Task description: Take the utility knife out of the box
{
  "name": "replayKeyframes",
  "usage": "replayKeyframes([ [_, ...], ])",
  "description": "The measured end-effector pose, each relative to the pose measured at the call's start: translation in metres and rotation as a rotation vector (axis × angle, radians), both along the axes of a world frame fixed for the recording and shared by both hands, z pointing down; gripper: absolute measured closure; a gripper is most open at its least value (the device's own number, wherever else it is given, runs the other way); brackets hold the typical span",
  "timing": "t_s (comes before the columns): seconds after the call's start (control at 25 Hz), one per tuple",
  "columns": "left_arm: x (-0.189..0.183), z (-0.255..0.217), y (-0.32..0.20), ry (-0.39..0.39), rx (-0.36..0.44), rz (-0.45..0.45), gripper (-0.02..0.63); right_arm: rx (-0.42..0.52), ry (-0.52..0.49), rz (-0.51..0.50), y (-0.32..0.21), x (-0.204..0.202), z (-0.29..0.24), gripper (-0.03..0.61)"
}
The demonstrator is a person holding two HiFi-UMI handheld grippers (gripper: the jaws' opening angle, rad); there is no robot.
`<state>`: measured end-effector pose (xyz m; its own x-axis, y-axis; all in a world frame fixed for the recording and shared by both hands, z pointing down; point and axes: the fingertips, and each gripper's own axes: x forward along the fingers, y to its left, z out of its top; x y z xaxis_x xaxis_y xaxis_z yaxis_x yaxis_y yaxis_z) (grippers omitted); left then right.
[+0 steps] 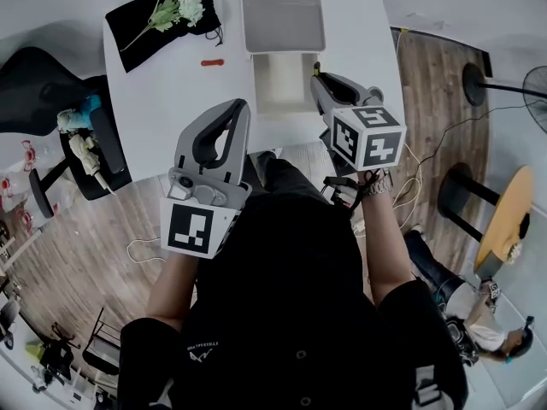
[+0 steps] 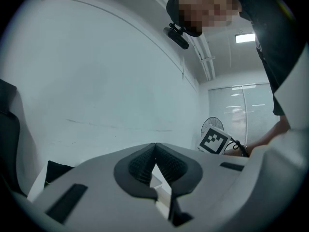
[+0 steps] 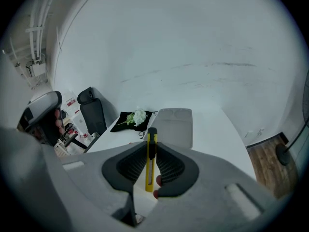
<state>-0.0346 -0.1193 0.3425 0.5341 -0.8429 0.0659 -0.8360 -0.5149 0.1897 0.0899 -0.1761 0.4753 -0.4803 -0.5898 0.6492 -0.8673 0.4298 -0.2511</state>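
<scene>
My right gripper (image 1: 317,77) hangs over the right edge of the open white box (image 1: 275,84) on the white table (image 1: 171,92). It is shut on a yellow utility knife (image 3: 150,163), which stands upright between the pads with its black tip above them. In the head view only a sliver of the knife (image 1: 316,67) shows at the jaw tips. The box's lid (image 1: 282,11) lies flipped open behind it, and I see that lid (image 3: 175,123) past the knife in the right gripper view. My left gripper (image 1: 238,108) is near the table's front edge, shut and holding nothing (image 2: 155,159).
A black cloth with white flowers (image 1: 168,8) lies at the table's back left, a small red item (image 1: 212,61) beside it. A black chair (image 1: 51,84) with clutter stands left of the table. Stools (image 1: 466,199), a fan (image 1: 513,84) and a round wooden table (image 1: 506,216) stand right.
</scene>
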Motion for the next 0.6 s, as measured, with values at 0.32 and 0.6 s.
replayKeyframes([
  [0.32,0.009,-0.007,0.024,-0.033,0.050,-0.027,0.609,0.095,-0.055,0.004,0.022,0.018,-0.043,0.515],
  [0.6,0.020,-0.011,0.041,-0.059,0.066,-0.041,0.609,0.169,-0.137,0.027,0.042,0.039,-0.077,0.515],
])
